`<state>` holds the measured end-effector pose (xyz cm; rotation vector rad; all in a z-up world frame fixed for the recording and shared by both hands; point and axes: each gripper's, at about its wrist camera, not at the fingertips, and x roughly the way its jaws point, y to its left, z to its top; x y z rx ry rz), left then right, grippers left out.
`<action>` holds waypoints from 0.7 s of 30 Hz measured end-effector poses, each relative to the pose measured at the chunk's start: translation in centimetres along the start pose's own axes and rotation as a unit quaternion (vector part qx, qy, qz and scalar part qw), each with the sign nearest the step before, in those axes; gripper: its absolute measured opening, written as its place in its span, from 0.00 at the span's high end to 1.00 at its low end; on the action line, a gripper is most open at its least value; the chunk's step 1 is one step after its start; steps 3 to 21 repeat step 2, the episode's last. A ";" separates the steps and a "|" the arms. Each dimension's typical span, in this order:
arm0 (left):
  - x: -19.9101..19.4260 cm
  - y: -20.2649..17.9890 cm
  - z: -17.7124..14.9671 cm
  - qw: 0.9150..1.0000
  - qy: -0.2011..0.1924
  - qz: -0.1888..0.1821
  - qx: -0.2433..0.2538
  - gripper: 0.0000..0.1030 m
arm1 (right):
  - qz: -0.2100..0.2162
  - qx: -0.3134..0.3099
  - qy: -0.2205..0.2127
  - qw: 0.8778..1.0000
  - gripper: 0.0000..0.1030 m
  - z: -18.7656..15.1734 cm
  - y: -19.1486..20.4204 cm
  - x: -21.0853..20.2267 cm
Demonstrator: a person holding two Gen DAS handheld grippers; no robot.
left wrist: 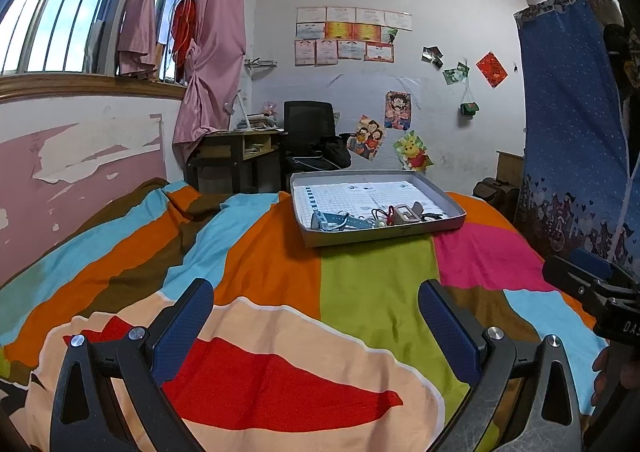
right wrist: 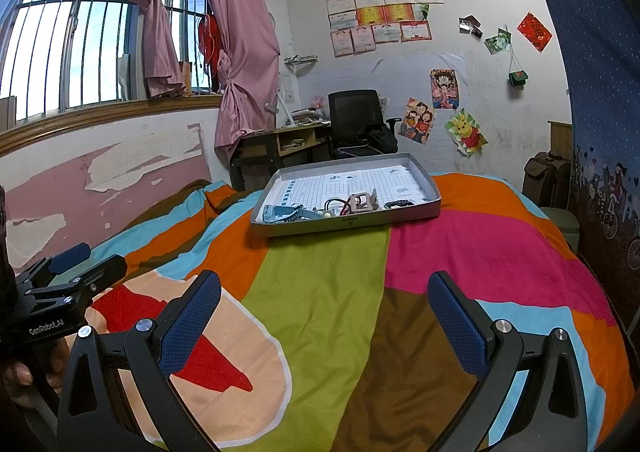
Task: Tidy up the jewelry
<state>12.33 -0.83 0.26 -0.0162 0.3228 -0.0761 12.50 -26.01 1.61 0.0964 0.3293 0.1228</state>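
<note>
You hold both claws low over the striped bedspread (left wrist: 280,264), well short of the tray, so neither touches any jewelry. Left claw (left wrist: 316,316): jaws spread wide, released, nothing between them. Right claw (right wrist: 324,312): same, wide apart and empty.

One shallow grey tray (left wrist: 384,232) sits on the bed at 12 o'clock from both claws, lined with gridded paper. All the jewelry is bunched along the tray's near wall, likely slid there because the soft bed tilts the tray toward you; the far part of the lining shows bare.

Count, as far as readable: one blue watch (left wrist: 334,221) at the tray's 7 o'clock corner, one pinkish square buckle-like piece (right wrist: 362,201) mid-wall, a red-and-black cord tangle (left wrist: 382,212) between them, one dark bracelet-like item (right wrist: 400,204) toward 5 o'clock. Smaller bits are too small to count.

Bunched pile fits either unsorted or gathered; can't tell which.
</note>
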 end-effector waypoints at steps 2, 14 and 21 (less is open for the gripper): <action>0.1 0.0 0.0 1.000 0.000 0.000 0.000 0.00 | 0.000 0.000 0.000 1.000 0.01 0.0 0.1 0.0; 0.1 0.0 0.0 1.000 0.000 0.000 0.000 0.00 | 0.000 0.000 0.000 1.000 0.01 0.0 0.1 0.0; 0.1 0.0 0.0 1.000 0.000 0.000 0.000 0.00 | 0.000 0.000 0.000 1.000 0.01 0.0 0.1 0.0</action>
